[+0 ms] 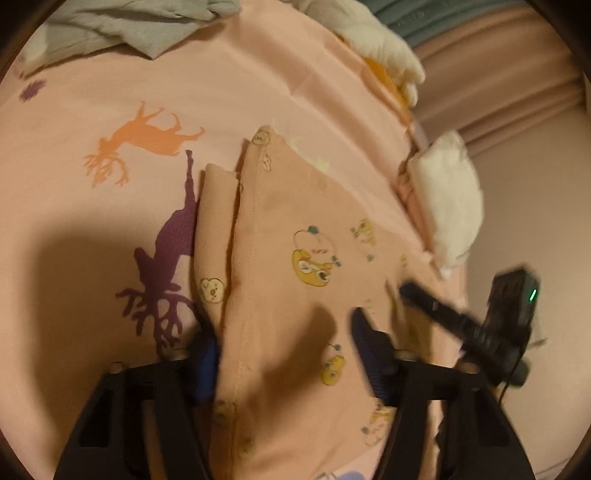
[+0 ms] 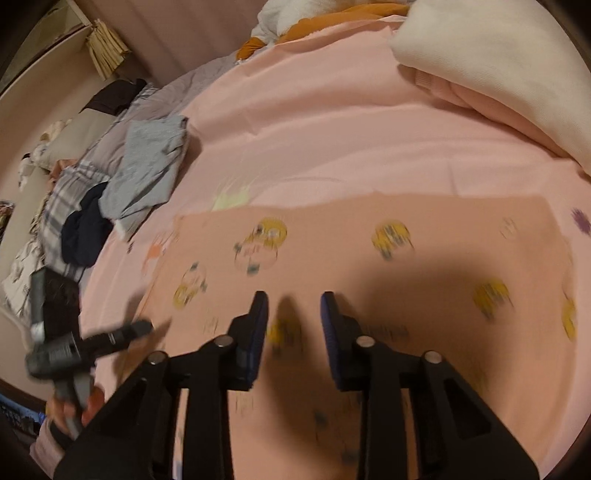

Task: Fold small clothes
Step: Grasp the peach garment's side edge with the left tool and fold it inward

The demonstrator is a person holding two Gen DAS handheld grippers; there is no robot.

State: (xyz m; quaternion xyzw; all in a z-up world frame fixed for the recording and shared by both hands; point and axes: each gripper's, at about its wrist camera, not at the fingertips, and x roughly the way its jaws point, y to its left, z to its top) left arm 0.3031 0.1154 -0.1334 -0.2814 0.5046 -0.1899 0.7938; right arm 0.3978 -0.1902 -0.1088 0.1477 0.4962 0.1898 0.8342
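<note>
Setting: a bed under a pink sheet printed with deer shapes, seen from two wrist cameras, both blurred.
Garment: a small peach garment with yellow cartoon prints lies flat on the sheet, filling the middle of the left view from 12 o'clock down to 6 o'clock. Its edge at 9 o'clock is folded into a narrow strip.
Left gripper: the left gripper points down at the garment at 6 o'clock, jaws partly apart. The cloth passes between them; whether the pads press on it cannot be told.
Right gripper: the right gripper hovers over the same garment, jaws narrow but parted, with nothing visibly pinched. It shows in the left view at 4 o'clock.
Other clothes: a grey piece at 11 o'clock and a white folded bundle at 2 o'clock, both well apart from the garment.
Step in hand: probably midway through the fold, one side already turned in and the rest still flat.
Next move: it likely calls for each gripper to close on an edge or corner, lift it together and lay it over evenly, without dragging the folded strip open.
</note>
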